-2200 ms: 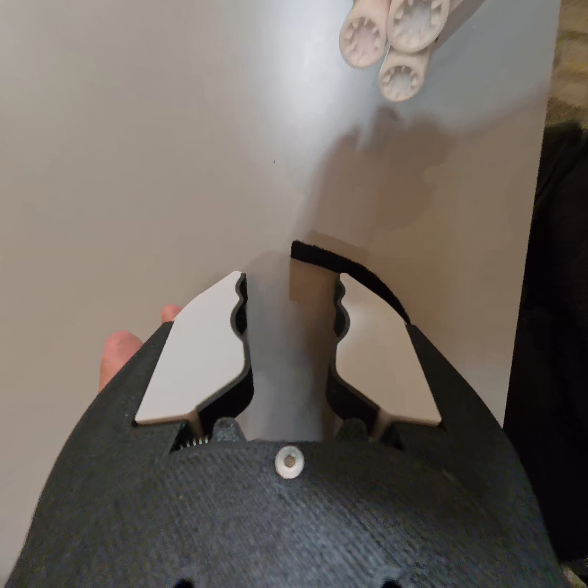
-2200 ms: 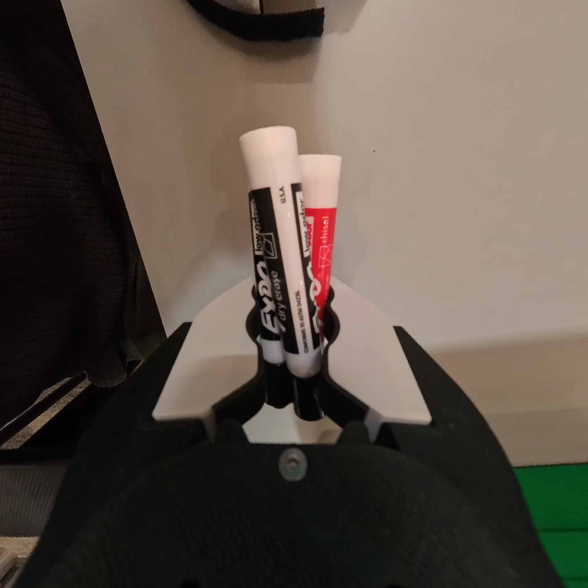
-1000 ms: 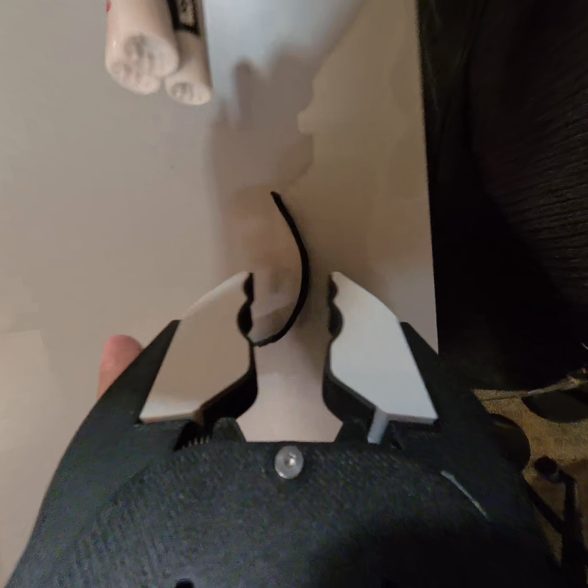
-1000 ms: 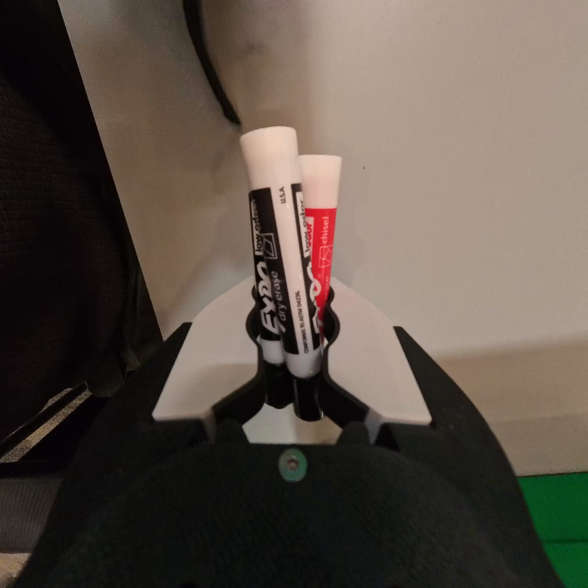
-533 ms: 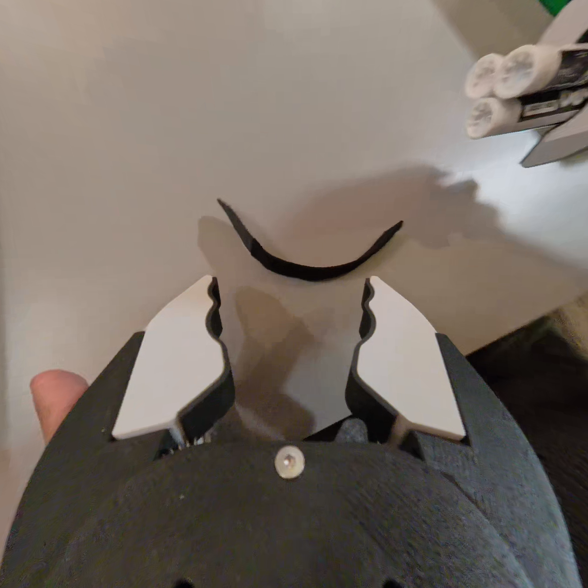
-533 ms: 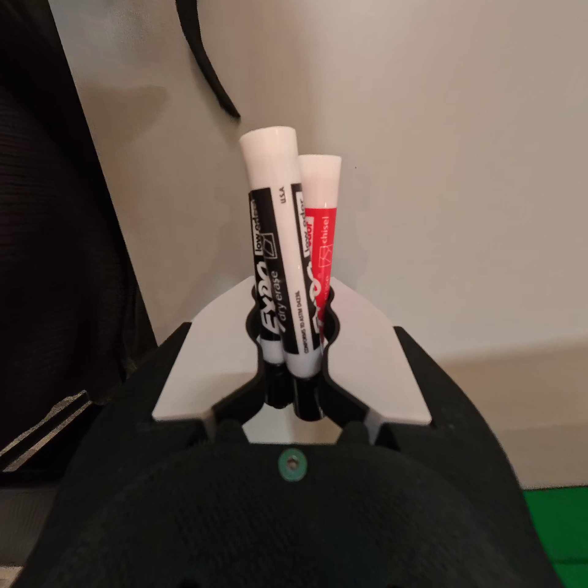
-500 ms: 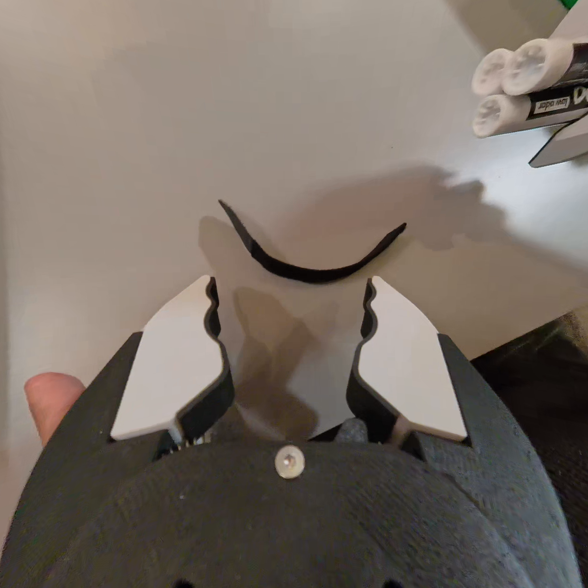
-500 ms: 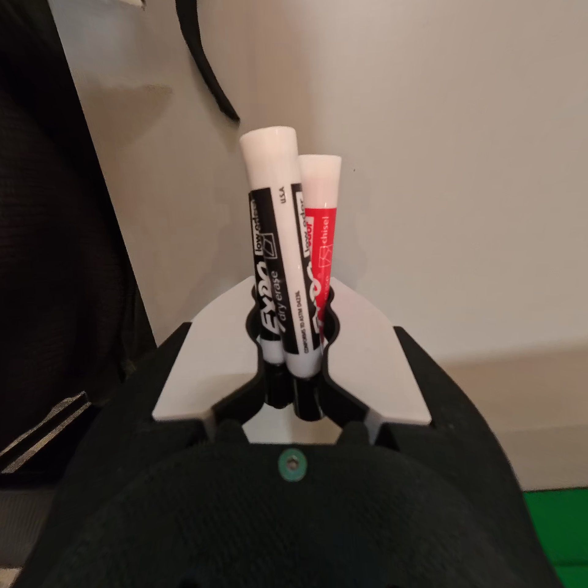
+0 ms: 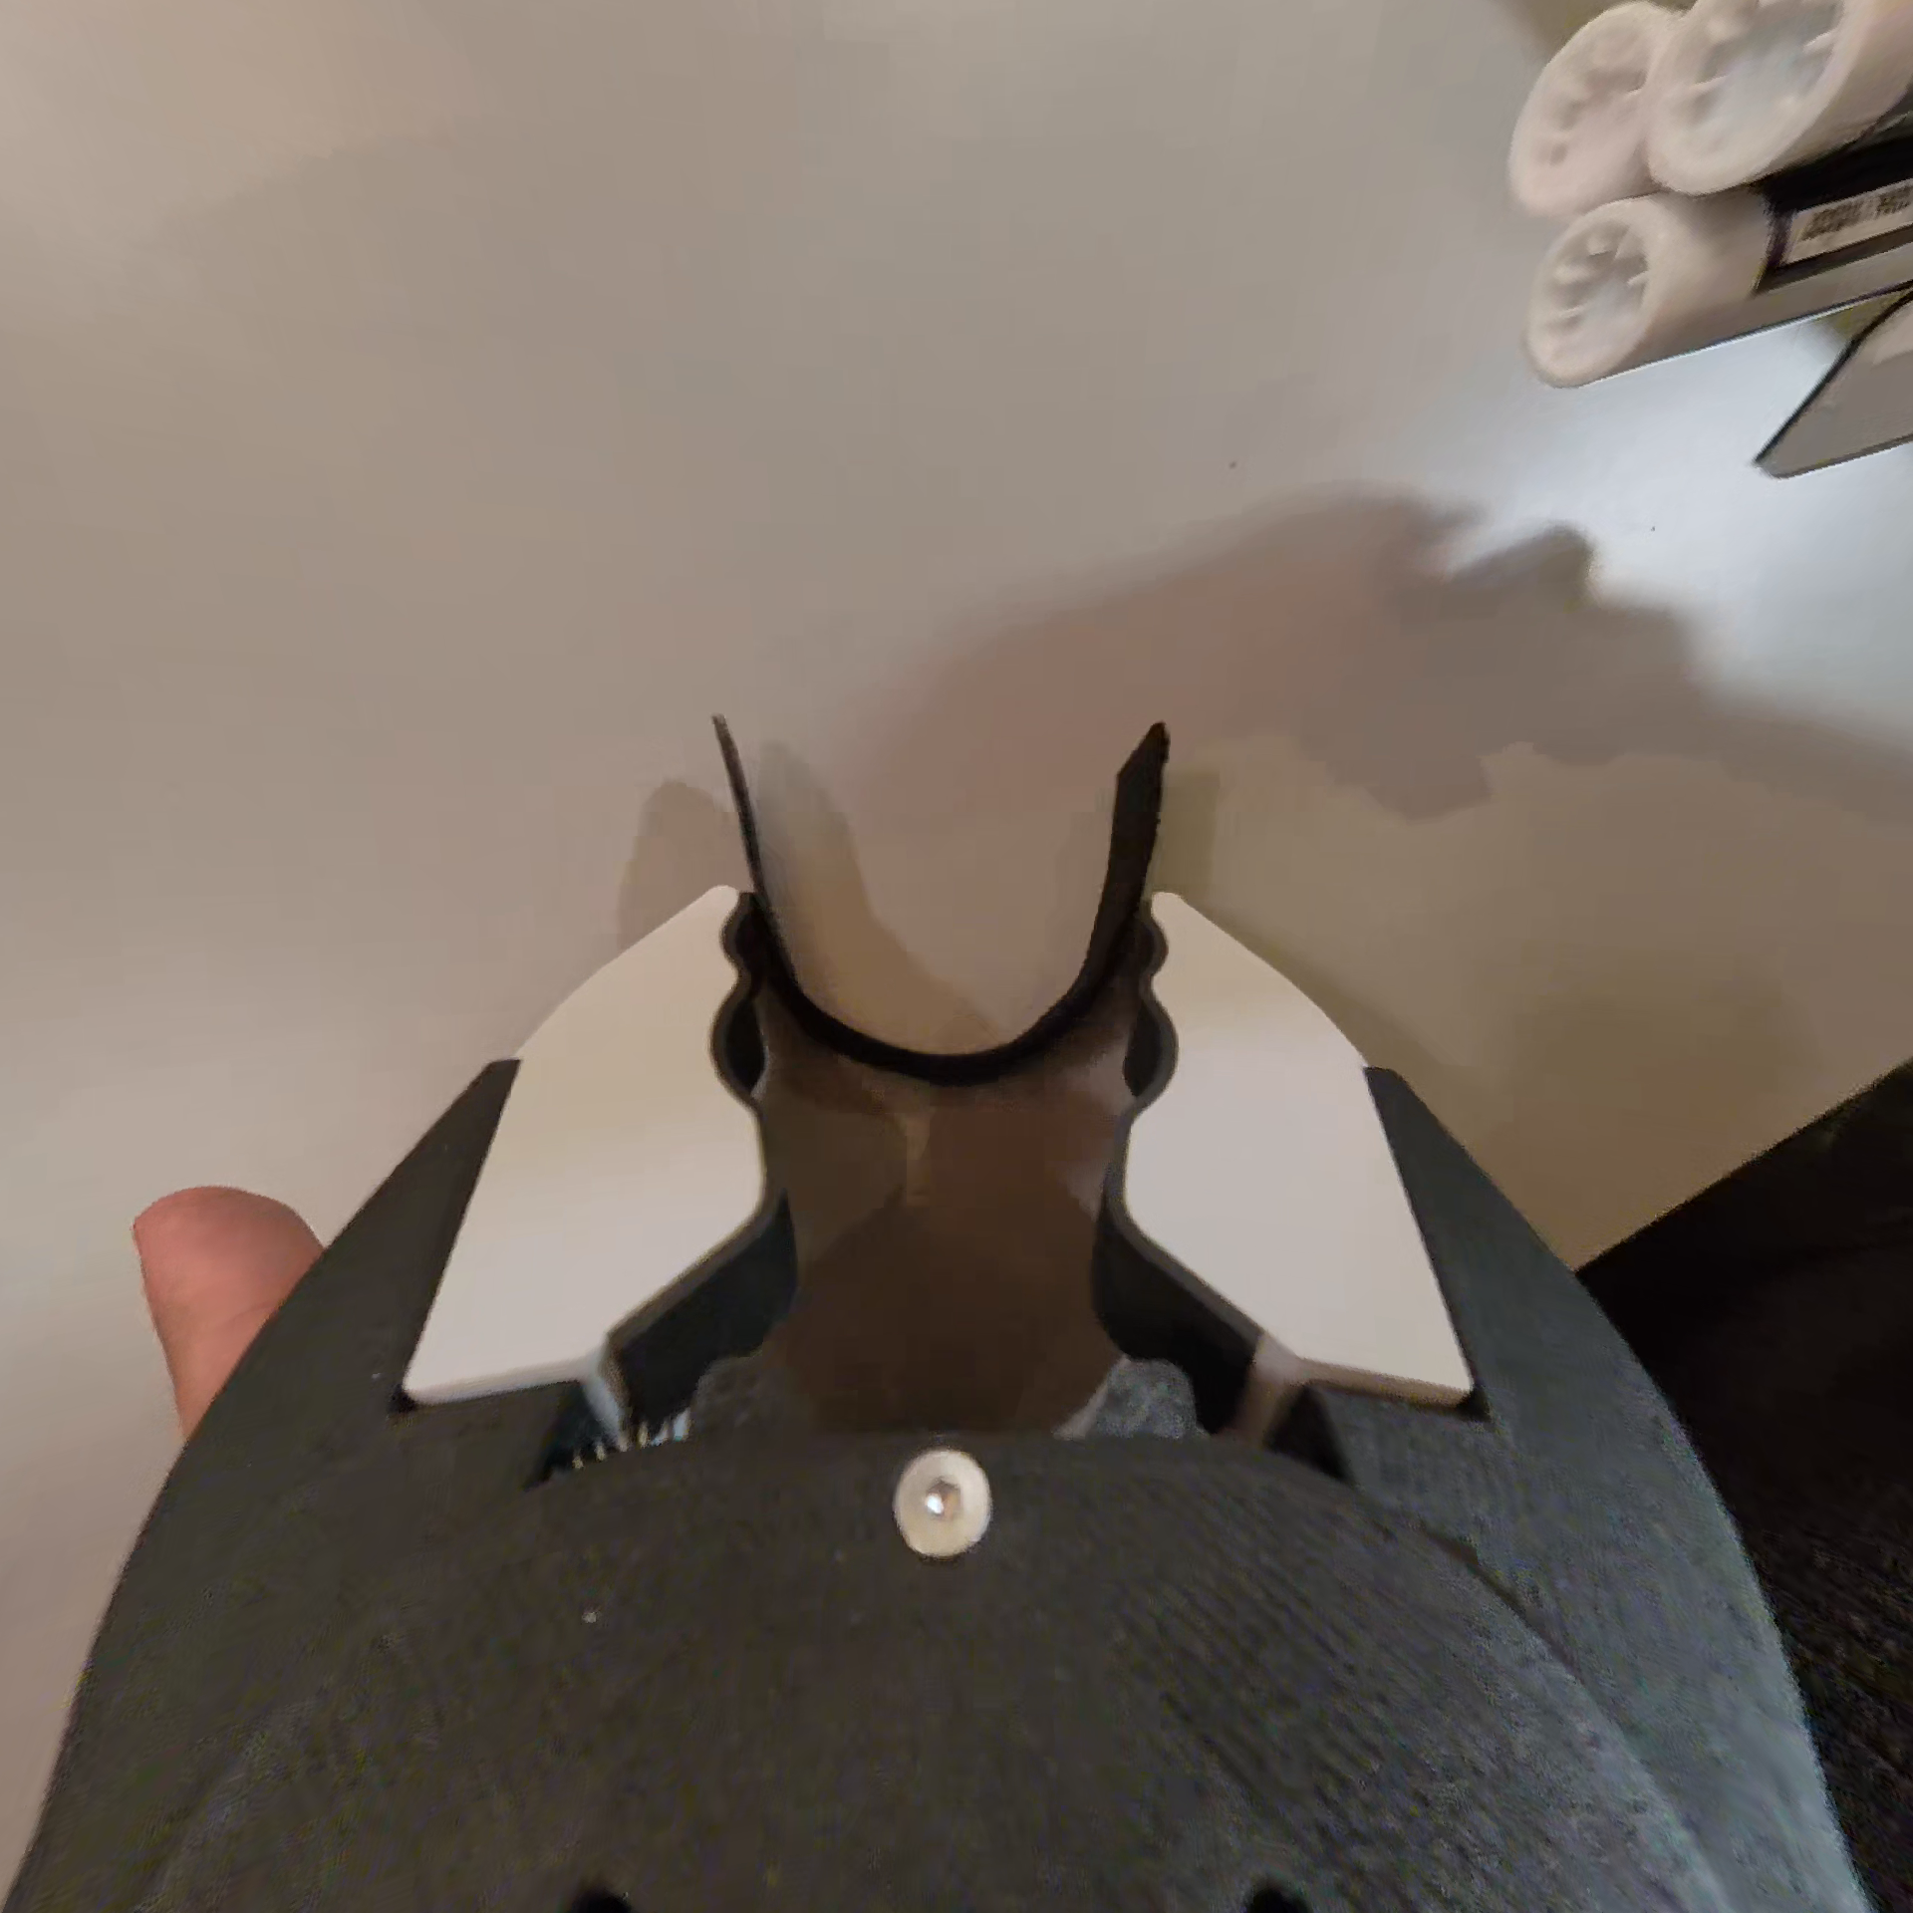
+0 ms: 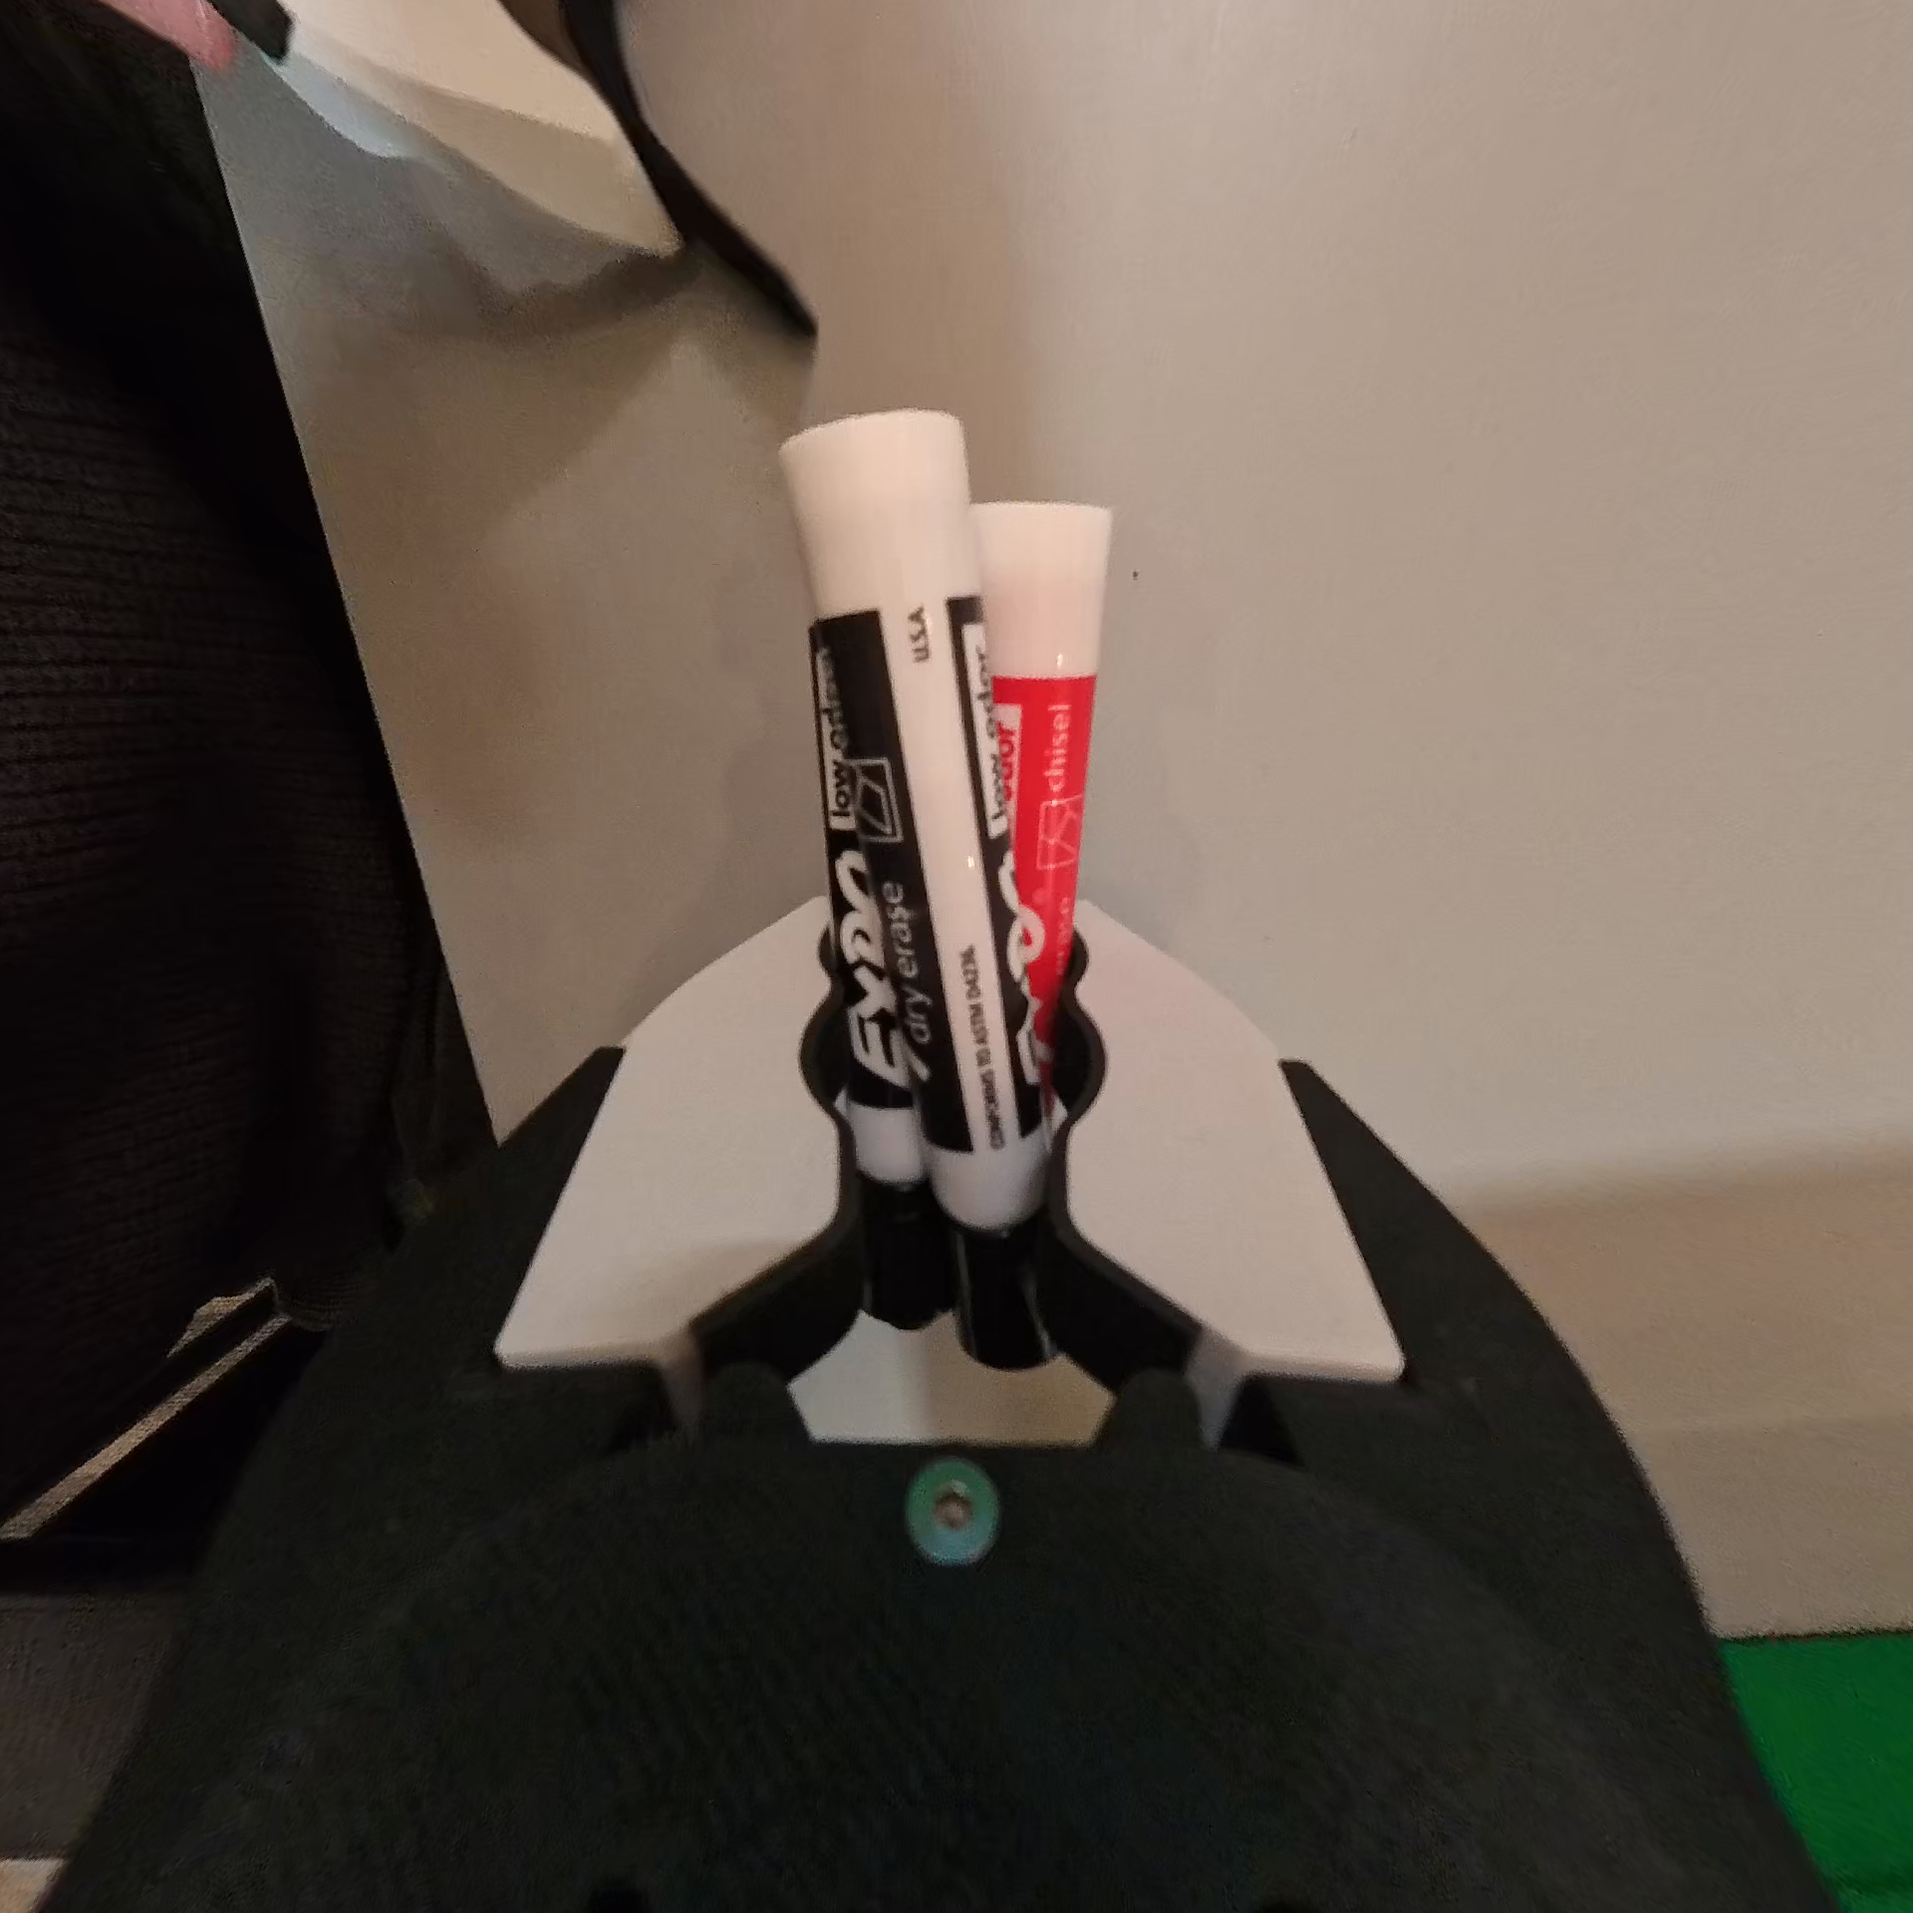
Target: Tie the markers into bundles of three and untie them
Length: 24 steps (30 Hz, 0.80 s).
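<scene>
So here's where we're at: our left gripper (image 9: 942, 932) has dropped right down onto the black strap (image 9: 937, 1046). Half a second ago the strap lay as a shallow curve on the white table (image 9: 414, 518), clear of the fingertips toward 12 o'clock. Now it sits between the fingers, squeezed into a deep U with both ends poking up past the tips. The jaws have narrowed since then and press on the strap's two sides, so we'd call that a loose grasp on the strap, not a full clench. A fingertip (image 9: 223, 1284) of the person shows at 9 o'clock beside the gripper body.

Our right gripper (image 10: 947, 963) hasn't changed: jaws clamped on the markers (image 10: 952, 787), two black-labelled and one red, white ends pointing away from the camera. In the left view the three butt ends (image 9: 1677, 176) now look bigger and sit at 1 o'clock. In the right view the strap (image 10: 725, 217) and the left gripper's white finger (image 10: 455, 114) have slid in at 11 o'clock, closer to the markers than before.
</scene>
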Tool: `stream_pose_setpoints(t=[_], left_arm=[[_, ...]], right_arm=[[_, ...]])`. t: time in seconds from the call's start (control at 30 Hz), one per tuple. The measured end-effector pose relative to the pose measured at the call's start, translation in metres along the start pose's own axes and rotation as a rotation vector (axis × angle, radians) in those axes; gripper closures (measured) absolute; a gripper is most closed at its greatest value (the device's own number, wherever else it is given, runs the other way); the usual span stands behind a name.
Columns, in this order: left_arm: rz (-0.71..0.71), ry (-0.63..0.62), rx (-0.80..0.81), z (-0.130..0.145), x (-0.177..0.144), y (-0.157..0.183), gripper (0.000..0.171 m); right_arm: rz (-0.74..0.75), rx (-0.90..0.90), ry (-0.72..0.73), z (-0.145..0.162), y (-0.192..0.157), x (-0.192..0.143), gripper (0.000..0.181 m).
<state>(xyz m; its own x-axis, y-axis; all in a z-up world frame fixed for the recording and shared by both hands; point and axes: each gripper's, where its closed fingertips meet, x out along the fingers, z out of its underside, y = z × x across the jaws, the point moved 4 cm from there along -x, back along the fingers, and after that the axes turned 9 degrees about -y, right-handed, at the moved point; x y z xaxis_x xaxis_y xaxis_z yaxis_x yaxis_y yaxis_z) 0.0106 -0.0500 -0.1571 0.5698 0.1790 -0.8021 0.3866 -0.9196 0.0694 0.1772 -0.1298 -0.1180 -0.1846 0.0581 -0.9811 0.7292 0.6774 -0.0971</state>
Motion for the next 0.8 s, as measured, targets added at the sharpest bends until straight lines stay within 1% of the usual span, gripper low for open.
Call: stream_pose_setpoints(t=[0.17, 0.23, 0.33, 0.4, 0.47, 0.57, 0.7, 0.8], left_arm=[[0.047, 0.018, -0.012, -0.001, -0.004, 0.001, 0.102], [0.09, 0.039, -0.018, -0.003, -0.007, 0.003, 0.103], [0.207, 0.085, -0.016, -0.011, -0.014, 0.011, 0.104], [0.338, 0.127, -0.014, -0.017, -0.022, 0.02, 0.105], [0.474, 0.19, -0.049, -0.024, -0.031, 0.026, 0.106], [0.604, 0.273, -0.129, -0.036, -0.04, 0.027, 0.107], [0.72, 0.31, -0.157, -0.042, -0.038, 0.031, 0.106], [0.785, 0.32, -0.148, -0.042, -0.035, 0.044, 0.106]], right_arm=[[-0.009, 0.001, -0.007, 0.002, 0.001, 0.003, 0.145], [-0.01, -0.002, -0.009, 0.001, 0.0, 0.003, 0.145], [-0.009, -0.009, -0.01, 0.0, -0.001, 0.002, 0.145], [-0.009, -0.013, -0.007, -0.001, -0.002, 0.0, 0.145], [-0.015, -0.015, 0.001, -0.003, -0.002, -0.002, 0.145], [-0.019, -0.018, 0.013, -0.007, -0.003, -0.006, 0.145], [-0.012, -0.03, 0.023, -0.013, -0.005, -0.014, 0.145], [-0.012, -0.037, 0.029, -0.018, -0.007, -0.02, 0.145]])
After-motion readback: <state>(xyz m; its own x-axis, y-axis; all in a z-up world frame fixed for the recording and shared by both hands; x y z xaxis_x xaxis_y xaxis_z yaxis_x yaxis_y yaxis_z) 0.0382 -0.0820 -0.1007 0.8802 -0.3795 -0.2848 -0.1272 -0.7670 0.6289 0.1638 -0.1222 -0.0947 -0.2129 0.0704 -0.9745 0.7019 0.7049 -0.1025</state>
